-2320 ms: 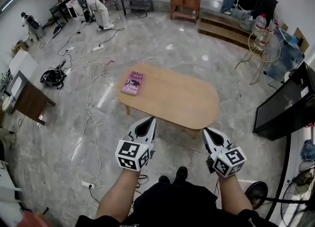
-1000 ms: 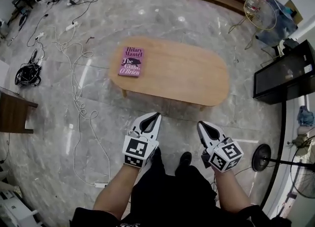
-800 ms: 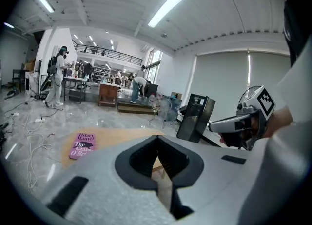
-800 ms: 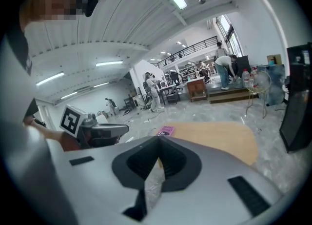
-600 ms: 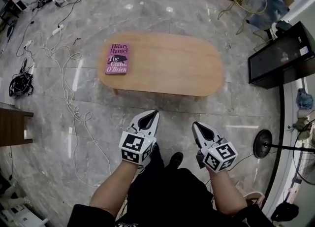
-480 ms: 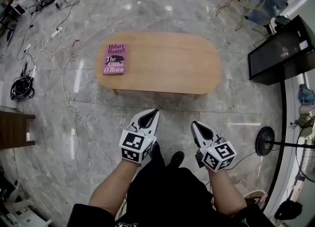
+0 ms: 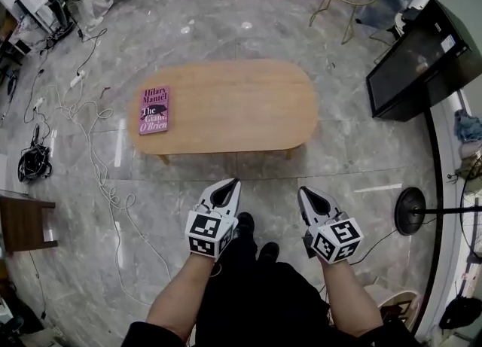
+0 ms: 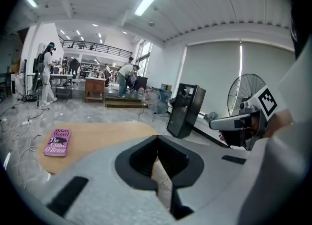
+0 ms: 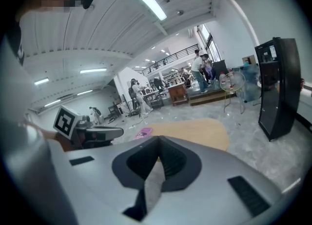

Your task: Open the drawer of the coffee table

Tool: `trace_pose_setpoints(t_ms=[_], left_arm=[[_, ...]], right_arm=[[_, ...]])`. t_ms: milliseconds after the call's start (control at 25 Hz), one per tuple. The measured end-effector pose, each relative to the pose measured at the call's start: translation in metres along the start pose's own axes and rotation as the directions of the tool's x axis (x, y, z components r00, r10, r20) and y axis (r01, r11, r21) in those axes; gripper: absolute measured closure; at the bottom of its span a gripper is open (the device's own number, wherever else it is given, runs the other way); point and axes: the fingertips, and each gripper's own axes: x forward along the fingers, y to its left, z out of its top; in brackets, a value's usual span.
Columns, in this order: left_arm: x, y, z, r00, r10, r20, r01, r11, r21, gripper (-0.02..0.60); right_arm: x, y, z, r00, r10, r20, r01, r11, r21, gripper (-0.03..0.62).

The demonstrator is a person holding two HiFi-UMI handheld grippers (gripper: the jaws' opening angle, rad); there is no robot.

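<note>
Head view first: the coffee table (image 7: 241,105) sat out on the grey marble floor (image 7: 361,165), well ahead of the person, long side facing them. A purple book (image 7: 154,109) lay flat at the table's left end. The left gripper (image 7: 233,184) and right gripper (image 7: 303,191) were both held low in front of the person's legs, tips pointing toward the table but well short of it, touching nothing. Loose cables (image 7: 94,153) snaked over the floor to the left, and a black cabinet (image 7: 418,59) stood off to the right. Couldn't make out the drawer from up there.

Left gripper view: the jaws were pressed together with nothing in them, just floor showing past the tips. The table and the book were off to the left in the distance, the right gripper poked in from the right, and a fan (image 8: 248,90) stood behind it.

Right gripper view: same deal, jaws fully closed and empty. The table's far end showed just above them, with the left gripper alongside on the left.
</note>
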Motion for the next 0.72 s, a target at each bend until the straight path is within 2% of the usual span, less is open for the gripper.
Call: trace_pose_setpoints(t_ms=[240, 400, 480, 600, 720], left_arm=[[0.044, 0.032, -0.007, 1.0, -0.007, 0.002, 0.007, 1.0, -0.028, 0.572], [0.068, 0.069, -0.012, 1.0, -0.006, 0.01, 0.007, 0.998, -0.061, 0.572], [0.079, 0.09, -0.015, 1.0, 0.007, 0.01, -0.006, 0.998, -0.055, 0.572], [0.098, 0.118, -0.026, 1.0, 0.027, 0.003, -0.027, 0.999, -0.041, 0.572], [0.11, 0.134, -0.041, 0.999, 0.049, -0.013, -0.05, 0.997, -0.057, 0.572]], right_arm=[[0.041, -0.044, -0.014, 0.995, -0.054, -0.079, 0.052, 0.998, -0.025, 0.588], [0.08, -0.053, -0.014, 0.99, -0.05, -0.128, 0.043, 0.998, -0.056, 0.588], [0.098, -0.057, -0.017, 0.989, -0.048, -0.139, 0.039, 0.997, -0.067, 0.588], [0.123, -0.072, -0.032, 0.985, -0.06, -0.161, 0.05, 0.997, -0.063, 0.588], [0.141, -0.085, -0.054, 0.98, -0.055, -0.193, 0.045, 0.997, -0.058, 0.588]])
